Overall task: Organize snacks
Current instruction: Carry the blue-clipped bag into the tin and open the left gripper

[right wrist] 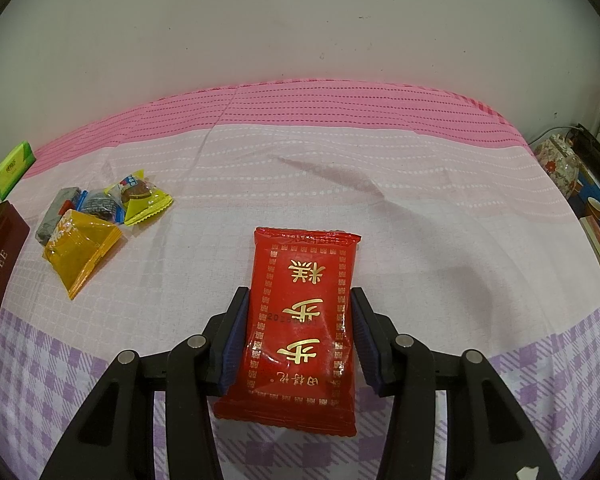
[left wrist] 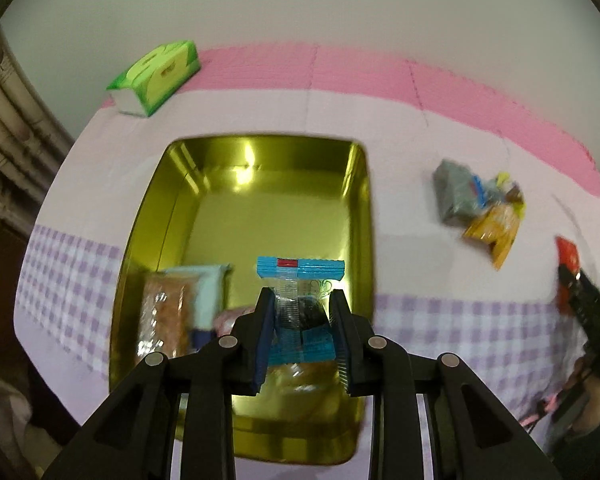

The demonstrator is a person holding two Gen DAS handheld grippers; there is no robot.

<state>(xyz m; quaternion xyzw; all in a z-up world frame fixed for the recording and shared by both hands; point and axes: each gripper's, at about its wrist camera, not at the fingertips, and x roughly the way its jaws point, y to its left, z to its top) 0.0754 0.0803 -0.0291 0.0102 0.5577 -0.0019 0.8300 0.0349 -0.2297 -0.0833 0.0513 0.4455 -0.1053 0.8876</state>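
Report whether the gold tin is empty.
Not empty: the gold tin already holds a crumbly snack pack at its near left corner.

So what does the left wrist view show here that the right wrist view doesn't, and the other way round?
Only the left wrist view: the inside of the gold tin with packets already lying in it, and the left claw shut on a blue-ended clear candy wrapper over the tin.

Only the right wrist view: the right claw shut on a red packet with gold characters, plus clutter at the right edge.

Both: the pink and lilac checked cloth, the green tissue pack and the pile of loose snacks.
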